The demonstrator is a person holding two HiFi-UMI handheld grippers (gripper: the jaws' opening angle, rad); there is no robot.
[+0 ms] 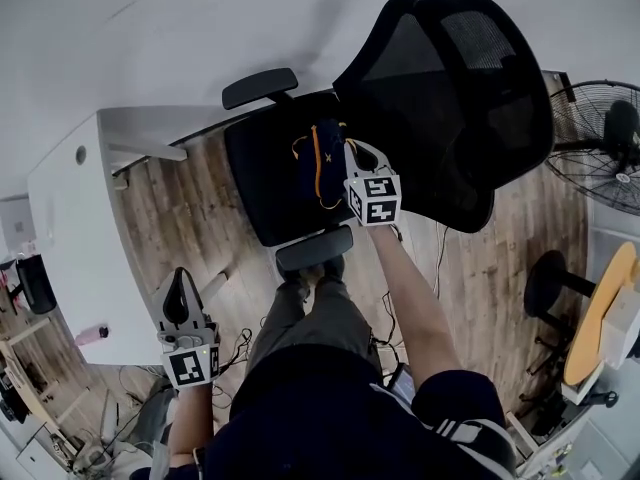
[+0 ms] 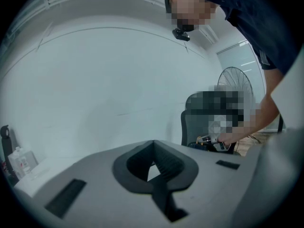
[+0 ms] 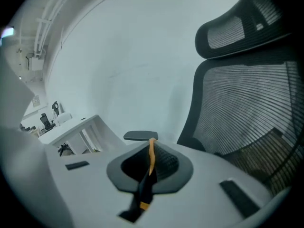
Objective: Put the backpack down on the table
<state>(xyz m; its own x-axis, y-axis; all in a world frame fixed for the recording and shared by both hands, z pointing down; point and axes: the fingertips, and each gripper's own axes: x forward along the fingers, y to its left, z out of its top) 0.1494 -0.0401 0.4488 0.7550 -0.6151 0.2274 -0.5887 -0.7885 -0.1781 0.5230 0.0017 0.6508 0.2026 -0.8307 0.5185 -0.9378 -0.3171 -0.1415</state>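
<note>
Closest to me, the left gripper (image 1: pixel 180 280) hangs low by my left leg. Its jaws are pressed together with nothing between them, and it points out past the white rectangular table (image 1: pixel 70 218).

Further out, the right gripper (image 1: pixel 348 158) has its jaws clamped tight on the orange webbing strap (image 3: pixel 151 158), which runs straight up between the pads. That strap belongs to the dark navy fabric backpack with orange trim (image 1: pixel 322 168), which sits just left of the gripper's tips in the head view. It is over the seat of the black mesh-backed office chair (image 1: pixel 450 98); I cannot tell whether it rests there or hangs, nor what it contains. The backpack is apart from the table, on the chair just beside its end.

Beneath lies a brown wood-plank floor (image 1: pixel 170 218), with a black round pedestal fan (image 1: pixel 600 143) at the far right.
</note>
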